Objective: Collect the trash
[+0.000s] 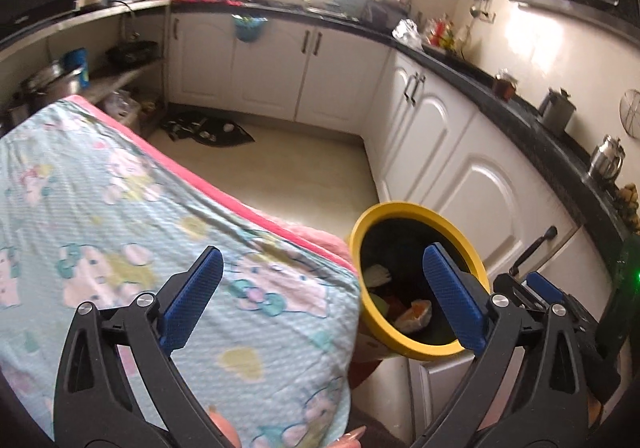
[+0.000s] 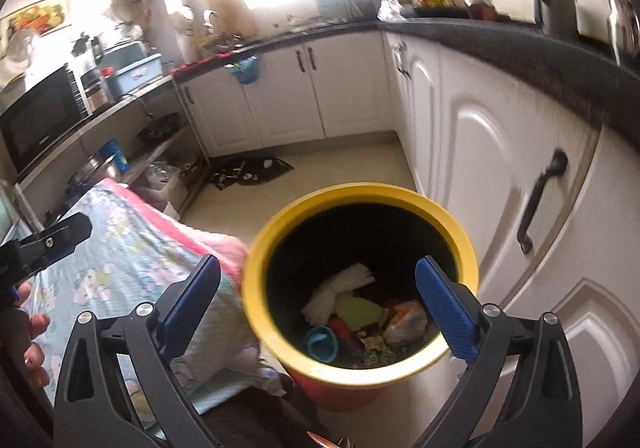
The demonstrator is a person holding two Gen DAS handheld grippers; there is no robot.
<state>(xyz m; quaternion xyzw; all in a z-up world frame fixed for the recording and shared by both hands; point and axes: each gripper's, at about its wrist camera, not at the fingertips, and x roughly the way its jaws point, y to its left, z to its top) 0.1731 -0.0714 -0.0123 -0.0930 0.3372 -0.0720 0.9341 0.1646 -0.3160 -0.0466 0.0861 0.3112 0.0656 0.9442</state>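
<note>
Cloth-covered table (image 1: pixel 120 207) fills my left view, pink edge toward the floor (image 1: pixel 304 175). Yellow-rimmed bin (image 2: pixel 256 288) stands on the floor just beside the table corner, close to the white cabinets (image 2: pixel 500 167). Trash (image 2: pixel 360 312) lies in the bin bottom: white paper, green scrap, a teal cup. My right gripper (image 2: pixel 318 308) hangs over the bin, fingers wide apart, holding nothing. Left gripper (image 1: pixel 324 298) over the table's edge, likewise spread and empty.
</note>
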